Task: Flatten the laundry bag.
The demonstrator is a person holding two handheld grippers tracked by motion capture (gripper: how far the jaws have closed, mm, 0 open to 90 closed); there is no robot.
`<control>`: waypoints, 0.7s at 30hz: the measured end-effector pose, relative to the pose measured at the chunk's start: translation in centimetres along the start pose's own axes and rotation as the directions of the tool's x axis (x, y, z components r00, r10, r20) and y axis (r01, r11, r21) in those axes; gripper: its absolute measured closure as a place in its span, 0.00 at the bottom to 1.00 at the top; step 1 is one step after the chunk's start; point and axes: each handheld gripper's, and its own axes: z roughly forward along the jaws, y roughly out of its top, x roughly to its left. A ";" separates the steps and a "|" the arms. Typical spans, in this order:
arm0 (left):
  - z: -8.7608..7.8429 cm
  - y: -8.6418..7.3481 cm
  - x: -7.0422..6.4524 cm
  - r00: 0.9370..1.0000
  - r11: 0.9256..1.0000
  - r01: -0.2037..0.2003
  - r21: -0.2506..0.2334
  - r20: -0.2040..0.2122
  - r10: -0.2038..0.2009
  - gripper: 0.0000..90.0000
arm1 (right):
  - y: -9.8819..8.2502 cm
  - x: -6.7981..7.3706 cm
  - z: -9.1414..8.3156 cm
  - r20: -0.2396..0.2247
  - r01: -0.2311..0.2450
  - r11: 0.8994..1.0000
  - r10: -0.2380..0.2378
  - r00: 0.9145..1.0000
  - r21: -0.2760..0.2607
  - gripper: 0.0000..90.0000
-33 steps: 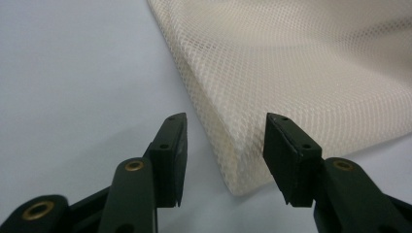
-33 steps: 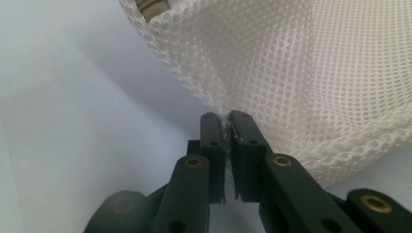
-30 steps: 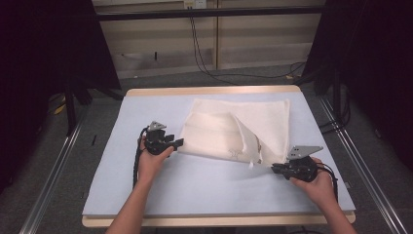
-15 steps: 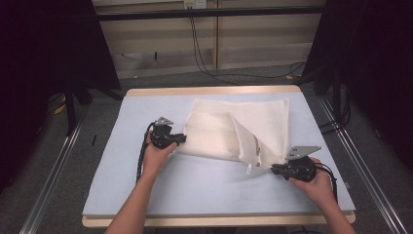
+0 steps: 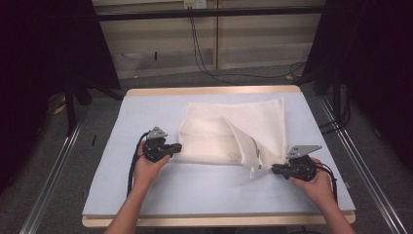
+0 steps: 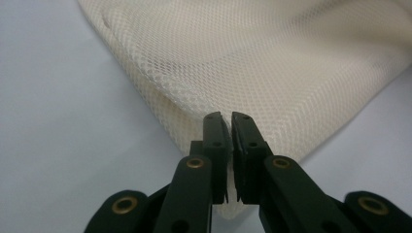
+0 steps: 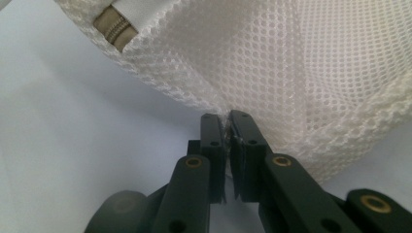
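The mesh bag (image 6: 272, 63) runs off the top and right edges of the left gripper view; its far part is blurred there. In the right gripper view the bag (image 7: 301, 63) is cut by the top and right edges, and the zipper end (image 7: 115, 26) above the jaws is cropped at the top. The mesh edge between each pair of jaws is hidden by them. In the high view the small tag (image 5: 253, 172) just left of the right gripper (image 5: 275, 168) is too small to read.
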 end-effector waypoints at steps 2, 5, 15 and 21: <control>0.0 -0.4 -0.1 1.000 1.000 -0.001 0.019 0.006 0.001 0.95 | 0.0 0.0 0.0 0.000 0.004 1.000 -0.004 1.000 -0.002 0.94; 0.1 -0.9 -0.3 1.000 0.999 -0.003 0.033 0.001 0.003 0.95 | 0.0 0.1 -0.1 0.000 0.004 1.000 -0.004 1.000 -0.001 0.94; -0.4 -1.2 -0.6 0.999 1.000 -0.015 0.010 -0.037 0.015 0.95 | -0.8 -0.5 -1.7 0.001 -0.026 1.000 0.026 1.000 0.000 0.94; -1.1 -1.5 -0.7 0.999 1.000 -0.006 -0.006 -0.047 0.005 0.96 | -1.9 -0.9 -3.0 0.031 -0.058 0.998 0.058 0.998 -0.016 0.96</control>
